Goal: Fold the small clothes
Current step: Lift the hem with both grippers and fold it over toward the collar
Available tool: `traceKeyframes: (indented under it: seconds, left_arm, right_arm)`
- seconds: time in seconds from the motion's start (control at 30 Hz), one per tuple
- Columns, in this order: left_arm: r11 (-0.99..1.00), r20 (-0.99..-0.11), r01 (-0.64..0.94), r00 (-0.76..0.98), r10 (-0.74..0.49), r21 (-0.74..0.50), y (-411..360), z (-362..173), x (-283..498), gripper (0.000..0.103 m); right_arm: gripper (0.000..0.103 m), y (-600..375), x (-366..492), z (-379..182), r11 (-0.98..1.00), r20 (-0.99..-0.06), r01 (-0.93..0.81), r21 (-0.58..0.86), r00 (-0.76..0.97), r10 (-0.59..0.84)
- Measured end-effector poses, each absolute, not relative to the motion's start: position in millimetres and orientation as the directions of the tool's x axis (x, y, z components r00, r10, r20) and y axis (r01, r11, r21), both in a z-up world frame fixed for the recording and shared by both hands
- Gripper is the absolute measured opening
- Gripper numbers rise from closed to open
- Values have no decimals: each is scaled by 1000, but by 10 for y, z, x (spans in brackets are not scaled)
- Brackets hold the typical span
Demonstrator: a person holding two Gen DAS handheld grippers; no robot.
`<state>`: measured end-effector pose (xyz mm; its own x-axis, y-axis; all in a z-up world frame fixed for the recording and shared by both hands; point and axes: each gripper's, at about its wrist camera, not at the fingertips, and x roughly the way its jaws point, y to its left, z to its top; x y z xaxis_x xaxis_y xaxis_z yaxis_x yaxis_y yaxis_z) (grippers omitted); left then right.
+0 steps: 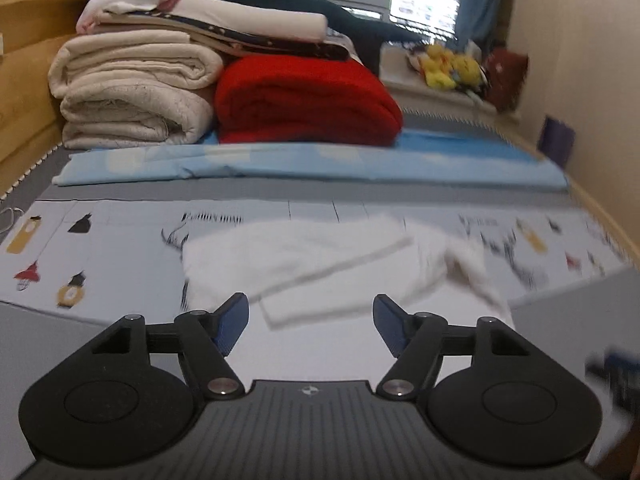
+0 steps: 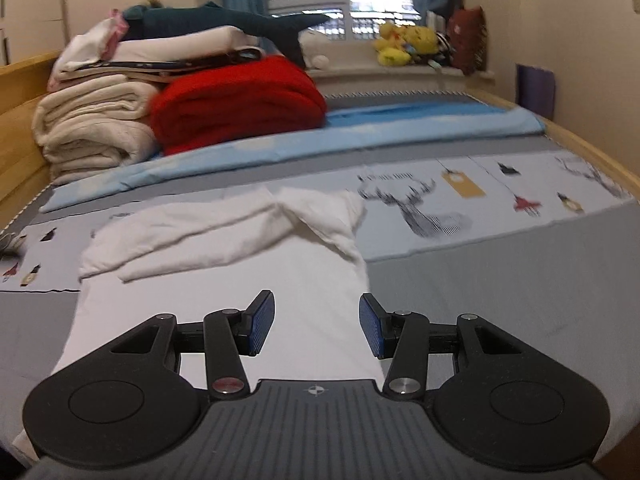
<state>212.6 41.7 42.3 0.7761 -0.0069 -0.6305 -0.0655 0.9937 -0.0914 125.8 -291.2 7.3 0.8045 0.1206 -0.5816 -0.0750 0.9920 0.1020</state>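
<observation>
A small white garment (image 1: 320, 256) lies flat on the bed, its sleeves folded in across the upper part. It also shows in the right wrist view (image 2: 224, 280), running from the folded sleeves down under the gripper. My left gripper (image 1: 310, 326) is open and empty, just above the garment's near part. My right gripper (image 2: 317, 328) is open and empty over the garment's lower body, near its right edge.
The bed has a printed grey sheet (image 2: 500, 236) and a folded light blue sheet (image 1: 312, 160) across it. Behind stand a red blanket (image 1: 308, 104) and stacked cream blankets (image 1: 136, 92). A wooden bed frame (image 1: 24, 80) runs on the left. Plush toys (image 2: 404, 42) sit on the windowsill.
</observation>
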Motion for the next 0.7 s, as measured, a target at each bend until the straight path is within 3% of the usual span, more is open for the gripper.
traceKeyframes:
  seconds: [0.07, 0.13, 0.2, 0.27, 0.33, 0.43, 0.6, 0.7]
  left_arm:
    - [987, -637, -98, 770, -6, -128, 540, 389, 2418, 70]
    - [982, -655, -135, 756, 13, -136, 697, 279, 2682, 58]
    - [975, -674, -180, 737, 48, -128, 912, 120, 2867, 45]
    - [966, -693, -232, 715, 91, -112, 1179, -76, 2915, 36]
    - [924, -772, -369, 614, 163, -98, 1439, -226, 3038, 29]
    - [862, -777, -458, 616, 132, -217, 1721, -232, 3111, 30]
    - [886, -757, -432, 632, 164, -169, 1836, -137, 3214, 36]
    - [874, -775, -450, 613, 154, -183, 1988, -187, 3237, 36]
  right_arm:
    - [42, -2833, 1314, 91, 992, -587, -96, 79, 800, 124]
    - [12, -2772, 1375, 108, 989, -606, -122, 79, 782, 144]
    - [6, -2689, 1442, 173, 986, -607, -148, 71, 778, 161]
    - [6, -2587, 1549, 266, 980, -594, -192, 60, 782, 190]
    - [6, -2418, 1699, 309, 967, -593, -252, 34, 774, 222]
    - [7, -2023, 2062, 239, 930, -626, -367, 11, 723, 293]
    - [9, -1058, 2660, -142, 835, -677, -549, -18, 622, 394]
    - [37, -508, 2918, -445, 781, -710, -623, -34, 565, 420]
